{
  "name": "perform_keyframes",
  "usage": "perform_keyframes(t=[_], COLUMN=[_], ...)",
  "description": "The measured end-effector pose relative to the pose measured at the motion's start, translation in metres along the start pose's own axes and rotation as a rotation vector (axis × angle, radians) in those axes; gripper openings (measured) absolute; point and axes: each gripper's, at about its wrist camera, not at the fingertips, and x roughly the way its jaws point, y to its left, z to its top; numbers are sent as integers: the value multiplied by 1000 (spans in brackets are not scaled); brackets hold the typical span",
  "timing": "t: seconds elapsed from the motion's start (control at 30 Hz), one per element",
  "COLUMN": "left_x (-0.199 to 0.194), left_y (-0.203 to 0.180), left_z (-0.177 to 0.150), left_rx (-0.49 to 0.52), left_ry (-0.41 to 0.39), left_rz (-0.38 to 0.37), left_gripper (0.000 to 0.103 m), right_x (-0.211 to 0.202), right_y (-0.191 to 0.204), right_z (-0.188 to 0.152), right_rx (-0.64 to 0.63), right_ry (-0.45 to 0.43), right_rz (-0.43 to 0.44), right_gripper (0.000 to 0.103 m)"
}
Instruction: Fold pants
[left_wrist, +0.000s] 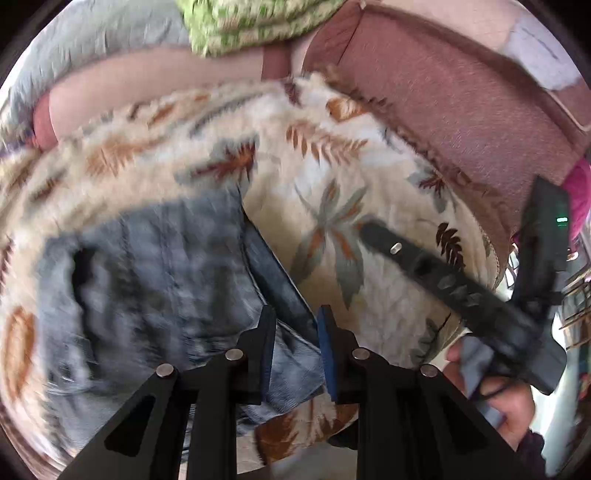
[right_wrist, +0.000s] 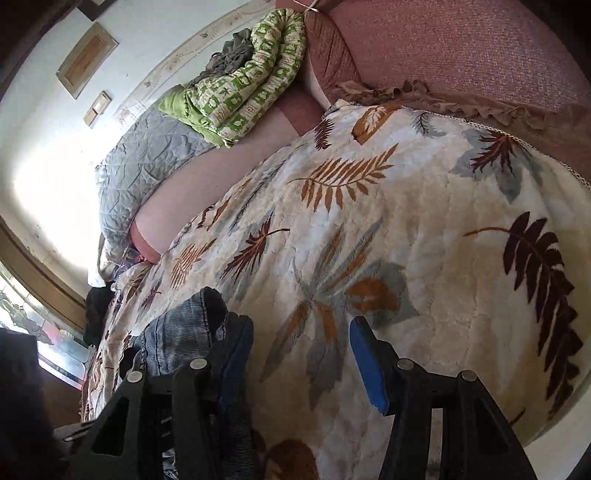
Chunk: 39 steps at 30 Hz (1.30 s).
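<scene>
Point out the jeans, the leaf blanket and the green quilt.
jeans (left_wrist: 147, 266): left wrist view, on the faded denim panel.
leaf blanket (right_wrist: 424, 240): right wrist view, on a cream patch.
green quilt (right_wrist: 255, 81): right wrist view, on the rolled middle.

daylight glares white from the left, left-wrist view motion-blurred, right-wrist view sharp, fisheye edges bent.

My left wrist camera looks down, close over the pants (left_wrist: 147, 266) on the leaf-print blanket (left_wrist: 369, 177). My right wrist camera sits low beside them, facing across the same blanket (right_wrist: 406, 229) toward the quilt (right_wrist: 243, 85).
</scene>
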Motion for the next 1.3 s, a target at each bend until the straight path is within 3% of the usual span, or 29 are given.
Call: perform_keyframes(t=[0.07,0.13,0.23,0.33,0.47,0.6,0.77,0.93,1.07,1.17,1.3], left_x=[-32,-61,-87,-85,-66,-39,-7,14,40,55,41], left_y=[8,26,57,95,142,163,179,182,184,183,185], left_z=[6,6,0,-12,-24,-18,-4,6,4,5,6], left_rx=[19,16,7,-40,-129,-159,-163,-162,-139,-107,-136], left_ry=[-80,-144,-188,-133,-33,19,50,72,136,159,159], left_rz=[27,88,225,371,447,475,514,519,521,541,527], left_gripper=[31,45,46,46,46,46,46,46,47,47,47], right_x=[0,-1,-5,-7,2,22,59,97,128,131,112], right_y=[9,19,40,71,110,136,161,149,121,115,118], right_z=[-3,-6,-12,-24,-43,-46,-33,-22,-27,-24,-26], right_rx=[-35,-63,-131,-251,-377,-403,-404,-313,-227,-197,-213], right_ry=[-10,-21,-40,-43,5,92,184,274,359,371,332], right_rz=[-1,19,71,139,196,220,159,131,106,127,132], right_gripper=[58,58,58,58,43,41,41,41,40,40,42])
